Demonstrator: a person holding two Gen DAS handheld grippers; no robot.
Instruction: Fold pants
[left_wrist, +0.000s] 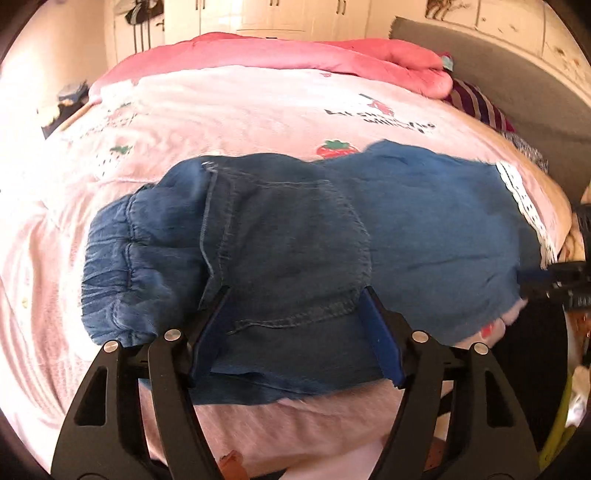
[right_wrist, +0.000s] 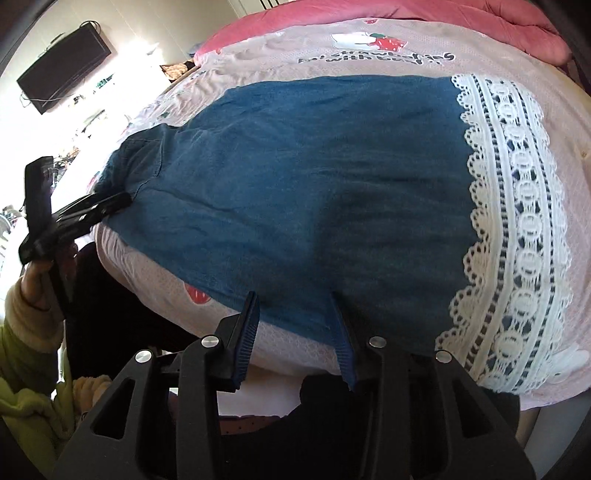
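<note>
Two wrist views showed our work. Through the left wrist camera, the denim pants (left_wrist: 295, 240) lay across the frame's middle on the pink strawberry-print bedsheet (left_wrist: 240, 110), elastic waistband (left_wrist: 110, 266) at left, back pocket (left_wrist: 291, 251) centred. Our left gripper (left_wrist: 295, 295) sat spread wide at lower centre, fingers over the pocket's lower edge, clamping nothing. A pink quilt (left_wrist: 332, 55) filled the top.

Through the right wrist camera, the pants' leg filled the centre, its white lace hem (right_wrist: 517, 229) at right. Our right gripper (right_wrist: 293, 299) stood parted at the fabric's near edge. A television (right_wrist: 64, 70) hung at upper left.
</note>
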